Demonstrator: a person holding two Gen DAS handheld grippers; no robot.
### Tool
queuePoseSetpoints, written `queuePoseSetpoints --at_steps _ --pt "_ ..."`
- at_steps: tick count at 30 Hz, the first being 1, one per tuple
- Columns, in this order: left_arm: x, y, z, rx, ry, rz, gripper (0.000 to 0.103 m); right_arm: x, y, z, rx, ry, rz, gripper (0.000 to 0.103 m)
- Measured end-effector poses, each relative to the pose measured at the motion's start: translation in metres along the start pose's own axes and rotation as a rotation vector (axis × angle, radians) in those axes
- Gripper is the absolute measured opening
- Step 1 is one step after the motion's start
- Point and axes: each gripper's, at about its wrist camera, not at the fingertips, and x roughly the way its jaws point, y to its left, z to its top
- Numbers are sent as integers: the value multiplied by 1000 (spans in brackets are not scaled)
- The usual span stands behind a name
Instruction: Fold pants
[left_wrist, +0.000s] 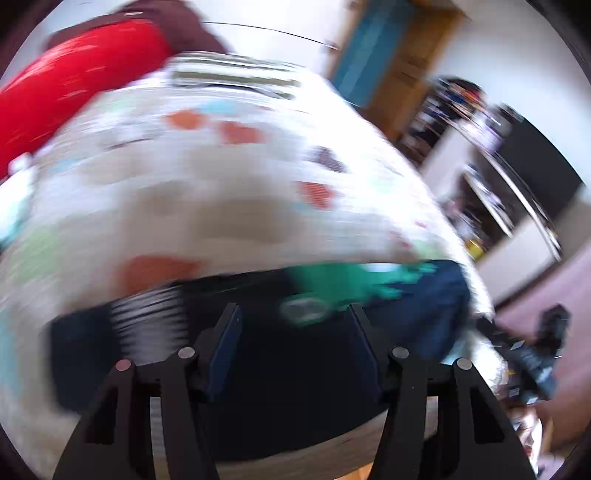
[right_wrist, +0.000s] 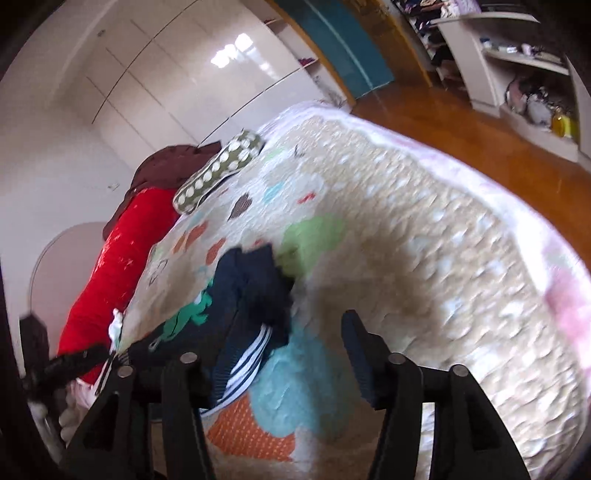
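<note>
The dark navy pants (left_wrist: 295, 369) with white side stripes and a green dinosaur print lie on the quilted bed cover (left_wrist: 207, 199). In the blurred left wrist view my left gripper (left_wrist: 293, 314) is open just above the pants, fingers astride the dark cloth. In the right wrist view the pants (right_wrist: 251, 295) lie bunched at lower left. My right gripper (right_wrist: 291, 332) is open, its left finger next to the striped edge (right_wrist: 247, 362), holding nothing.
A red bolster (right_wrist: 118, 266), a brown cushion (right_wrist: 166, 166) and a green dotted pillow (right_wrist: 218, 170) lie at the head of the bed. Wooden floor (right_wrist: 461, 125) and white shelves (right_wrist: 517, 74) are beyond the bed's edge. Dark clothes (left_wrist: 535, 354) lie on the floor.
</note>
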Motion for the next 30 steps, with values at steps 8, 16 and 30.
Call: queuePoseSetpoints --at_steps 8,16,30 --pt "93 -146 50 268 138 -166 57 33 12 -8 3 51 72 64" --pt "170 -200 48 435 359 -163 57 55 18 -7 -20 39 77 64" --pt "73 -107 55 245 153 -238 18 62 95 21 -181 33 156 19"
